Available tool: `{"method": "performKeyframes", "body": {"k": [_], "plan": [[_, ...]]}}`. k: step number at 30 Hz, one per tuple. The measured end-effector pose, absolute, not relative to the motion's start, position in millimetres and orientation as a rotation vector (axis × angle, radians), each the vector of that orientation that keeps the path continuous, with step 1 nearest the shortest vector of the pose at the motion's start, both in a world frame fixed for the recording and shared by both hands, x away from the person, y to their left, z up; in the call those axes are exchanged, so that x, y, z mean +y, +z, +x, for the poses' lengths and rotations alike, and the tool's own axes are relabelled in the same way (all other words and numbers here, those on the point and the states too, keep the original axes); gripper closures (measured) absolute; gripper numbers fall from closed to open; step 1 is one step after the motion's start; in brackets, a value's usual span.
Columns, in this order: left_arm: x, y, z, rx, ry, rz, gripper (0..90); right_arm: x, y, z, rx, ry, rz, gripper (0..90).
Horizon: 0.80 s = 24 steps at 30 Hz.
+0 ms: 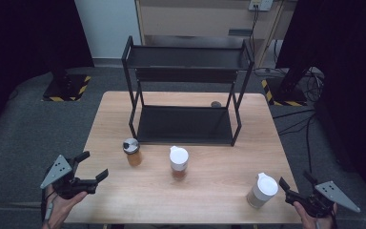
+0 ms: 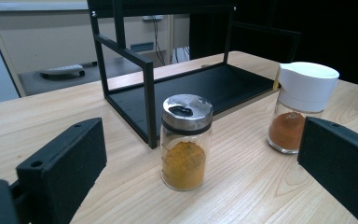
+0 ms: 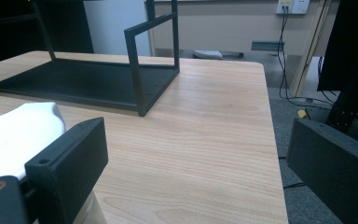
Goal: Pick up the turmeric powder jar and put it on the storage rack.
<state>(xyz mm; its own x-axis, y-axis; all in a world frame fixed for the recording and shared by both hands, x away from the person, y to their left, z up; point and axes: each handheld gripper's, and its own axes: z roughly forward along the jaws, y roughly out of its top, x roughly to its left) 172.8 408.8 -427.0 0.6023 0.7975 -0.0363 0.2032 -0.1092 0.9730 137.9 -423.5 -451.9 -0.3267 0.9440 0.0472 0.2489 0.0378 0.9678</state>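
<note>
We hold both claws spread and empty at the worktop's [image 1: 209, 179] near edge: the left claw [image 1: 94, 166] faces an upright, unlabelled steel-capped turmeric jar [image 2: 186, 141], the right claw [image 1: 289, 188] sits just beside an upright white-lidded jar [image 1: 262, 190]. A third white-capped spice jar [image 1: 178, 162] stands before the black rack [image 1: 186, 90].

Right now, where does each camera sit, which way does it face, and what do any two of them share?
High view: above the near table edge, looking forward and down at the rack and three jars; both hands show, with the left gripper and right gripper.
Left gripper view: low at the table's left, facing the silver-lidded jar between its own open jaws.
Right gripper view: low at the table's right, facing the far edge, jaws open, the white-lidded jar by one jaw.
Shared: the left gripper view and high view both show the silver-lidded jar and the rack.
</note>
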Motion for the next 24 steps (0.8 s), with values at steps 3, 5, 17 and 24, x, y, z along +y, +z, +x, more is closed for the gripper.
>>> {"method": "performKeyframes", "body": {"k": [3, 5, 17, 24], "plan": [[410, -422, 179, 0.842, 0.611, 1.649, 0.1, -424, -452, 138, 1.654, 1.327, 1.223, 5.3], [410, -420, 182, 0.837, 0.6, 1.653, 0.1, -424, -452, 138, 1.653, 1.327, 1.222, 5.4], [414, -412, 212, 0.83, 0.53, 1.661, 0.2, -423, -452, 138, 1.658, 1.326, 1.218, 5.6], [408, -408, 226, 0.812, 0.516, 1.7, 0.2, -423, -452, 139, 1.658, 1.327, 1.218, 5.7]]}}
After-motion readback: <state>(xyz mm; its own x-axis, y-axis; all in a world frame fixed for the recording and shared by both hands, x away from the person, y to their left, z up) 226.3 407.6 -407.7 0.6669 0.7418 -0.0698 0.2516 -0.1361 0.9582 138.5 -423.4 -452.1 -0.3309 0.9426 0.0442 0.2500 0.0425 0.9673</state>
